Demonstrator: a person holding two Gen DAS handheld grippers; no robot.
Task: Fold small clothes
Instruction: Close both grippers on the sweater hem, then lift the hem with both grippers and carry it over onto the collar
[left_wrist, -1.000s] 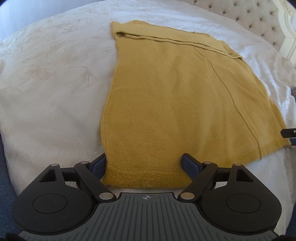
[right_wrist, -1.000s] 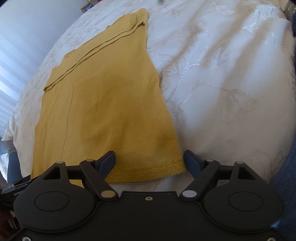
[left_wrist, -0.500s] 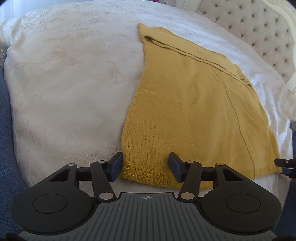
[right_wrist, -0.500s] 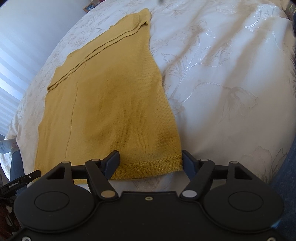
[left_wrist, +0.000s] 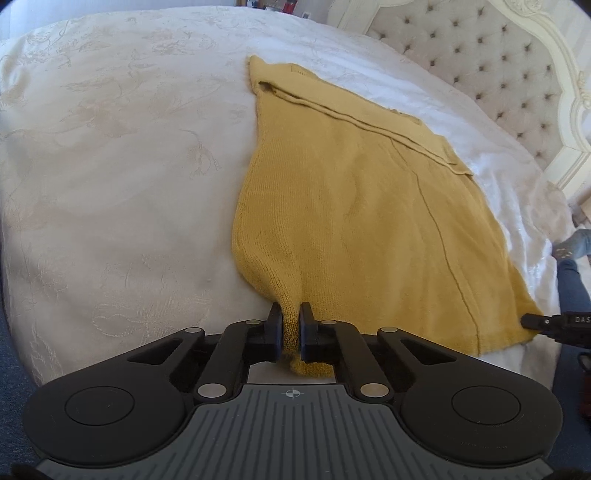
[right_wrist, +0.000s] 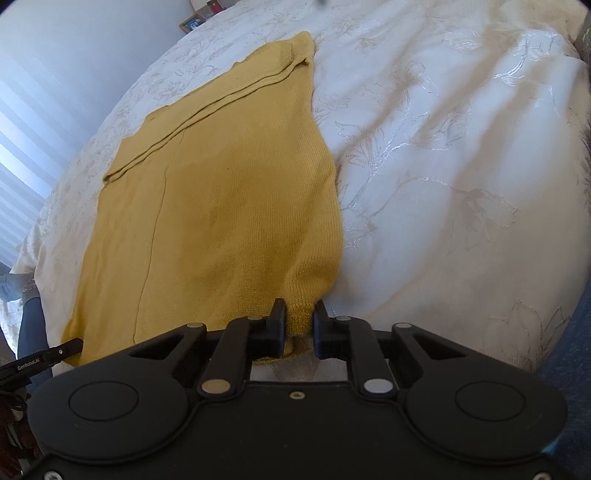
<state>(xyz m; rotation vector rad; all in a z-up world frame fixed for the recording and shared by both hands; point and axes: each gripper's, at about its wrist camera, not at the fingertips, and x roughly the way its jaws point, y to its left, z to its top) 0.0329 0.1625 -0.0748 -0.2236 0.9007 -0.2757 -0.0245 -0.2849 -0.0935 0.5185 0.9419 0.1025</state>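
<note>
White bedding with a faint floral pattern covers the bed (left_wrist: 110, 184) in the left wrist view, and a tufted headboard (left_wrist: 498, 74) rises at the upper right. On it lies a mustard knit top (left_wrist: 351, 203), spread mostly flat, with a narrow folded band running across its far end and a seam line down its right part. The left claw (left_wrist: 290, 325) has its two fingers drawn nearly together on the near left corner of the top's hem; the knit is bunched into a ridge between them and a bit of hem shows below the fingers. At the right edge of this view, the tip of the right claw (left_wrist: 532, 325) meets the top's other near corner, beside a blue-clad leg (left_wrist: 570, 284) and grey sock (left_wrist: 576, 242). From the right wrist view, the same bed (right_wrist: 461, 166) fills the right side, its cover creased and shiny, with pale blinds (right_wrist: 22, 155) at the left and a small picture frame (right_wrist: 192, 23) at the top. The top (right_wrist: 221, 203) lies left of centre, its band at the far end. The right claw (right_wrist: 299, 325) is pinched close on the near right corner of the hem, cloth gathered between the fingers. At the lower left the left claw's tip (right_wrist: 70, 347) touches the opposite near corner
</note>
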